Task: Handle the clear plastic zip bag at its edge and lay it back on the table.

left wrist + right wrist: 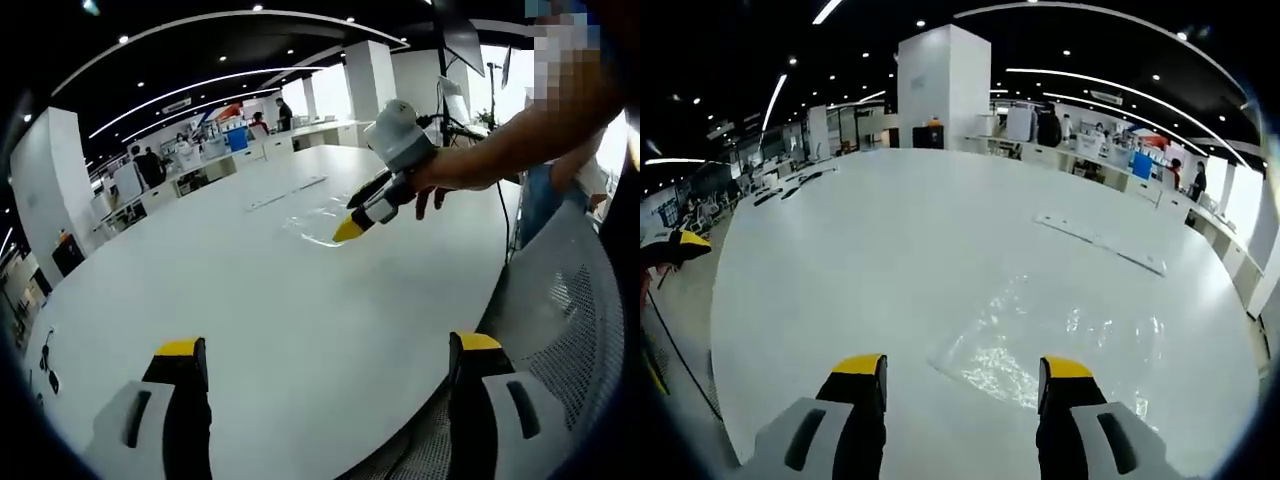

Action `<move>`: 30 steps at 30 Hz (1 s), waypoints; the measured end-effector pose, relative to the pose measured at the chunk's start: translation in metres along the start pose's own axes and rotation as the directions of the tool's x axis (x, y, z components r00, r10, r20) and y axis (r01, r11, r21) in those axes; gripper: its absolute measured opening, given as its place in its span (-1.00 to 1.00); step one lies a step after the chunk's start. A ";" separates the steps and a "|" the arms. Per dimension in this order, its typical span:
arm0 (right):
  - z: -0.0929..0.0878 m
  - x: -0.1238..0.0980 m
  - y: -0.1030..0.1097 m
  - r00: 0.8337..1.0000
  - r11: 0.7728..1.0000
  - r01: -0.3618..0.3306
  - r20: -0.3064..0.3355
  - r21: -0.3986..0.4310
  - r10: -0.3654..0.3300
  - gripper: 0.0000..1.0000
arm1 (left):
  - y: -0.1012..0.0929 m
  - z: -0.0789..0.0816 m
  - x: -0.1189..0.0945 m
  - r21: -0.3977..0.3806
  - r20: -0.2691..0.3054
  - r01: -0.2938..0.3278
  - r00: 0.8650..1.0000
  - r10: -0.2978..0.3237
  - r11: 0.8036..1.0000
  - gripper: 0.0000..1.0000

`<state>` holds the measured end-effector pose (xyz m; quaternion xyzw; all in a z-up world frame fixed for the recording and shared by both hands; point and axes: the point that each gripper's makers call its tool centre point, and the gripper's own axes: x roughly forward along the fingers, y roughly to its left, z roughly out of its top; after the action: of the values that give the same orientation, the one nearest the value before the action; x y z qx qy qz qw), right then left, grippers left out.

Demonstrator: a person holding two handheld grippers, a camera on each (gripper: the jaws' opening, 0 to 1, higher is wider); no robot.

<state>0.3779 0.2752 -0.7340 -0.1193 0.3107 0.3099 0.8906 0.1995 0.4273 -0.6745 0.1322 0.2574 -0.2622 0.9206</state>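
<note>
The clear plastic zip bag (1060, 345) lies flat on the white tabletop (890, 250), its crinkled film catching the ceiling lights. In the right gripper view it sits just ahead of the right tool (962, 385), spreading from the gap between the two yellow-tipped jaws out past the right-hand jaw; its near corner lies between the jaw tips. Those jaws stand wide apart and hold nothing. Whether the tips touch the film cannot be told.

In the left gripper view the bag (315, 222) shows as a faint shiny patch well ahead of the left tool (325, 362), and the right tool (352, 227) comes in from the right, held in a person's hand (440, 180), its yellow tip down at the bag's near edge. The left tool's own jaws are spread wide, empty, and hang over bare tabletop near its front edge.

Beyond the bag, farther from the right tool, a long flat pale strip (1100, 243) lies on the tabletop. To the right of the left tool stands a grey mesh chair (560, 310). Past the far edge of the tabletop are a white pillar (943, 88) and rows of desks.
</note>
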 end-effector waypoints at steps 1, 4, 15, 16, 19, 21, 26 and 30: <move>0.000 0.002 -0.001 1.000 1.000 0.002 -0.003 -0.002 -0.002 0.11 | 0.000 0.000 0.000 -0.004 0.001 -0.002 1.000 0.002 1.000 0.97; -0.003 0.012 -0.004 1.000 1.000 0.008 -0.020 0.004 -0.008 0.06 | 0.001 -0.003 0.001 -0.011 -0.004 -0.001 1.000 0.001 1.000 0.97; -0.007 0.034 -0.004 0.999 0.998 0.019 -0.045 0.063 -0.016 -0.03 | 0.005 -0.007 0.003 -0.028 -0.021 -0.004 1.000 0.003 1.000 0.95; -0.007 0.037 -0.004 0.999 0.998 0.018 -0.049 0.061 -0.016 -0.04 | 0.005 -0.008 0.003 -0.029 -0.022 -0.003 1.000 0.002 1.000 0.95; -0.009 0.044 -0.008 0.997 0.998 0.040 -0.066 0.055 -0.036 -0.11 | 0.003 -0.009 0.003 -0.026 -0.028 0.001 1.000 -0.002 1.000 0.94; -0.008 0.046 -0.012 0.996 0.996 0.066 -0.066 0.056 -0.062 -0.22 | 0.001 -0.009 0.004 -0.025 -0.028 0.005 1.000 -0.006 1.000 0.93; -0.012 0.055 -0.010 0.994 0.993 0.070 -0.088 0.091 -0.062 -0.27 | -0.002 -0.010 0.005 -0.018 -0.041 0.016 0.999 -0.017 1.000 0.91; -0.011 0.057 -0.009 0.994 0.996 0.067 -0.087 0.063 -0.061 -0.34 | 0.002 -0.010 0.005 -0.021 -0.043 0.013 0.999 -0.014 1.000 0.90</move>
<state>0.4135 0.2911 -0.7780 -0.1128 0.3542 0.2655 0.8896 0.1998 0.4305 -0.6852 0.1264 0.2809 -0.2627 0.9144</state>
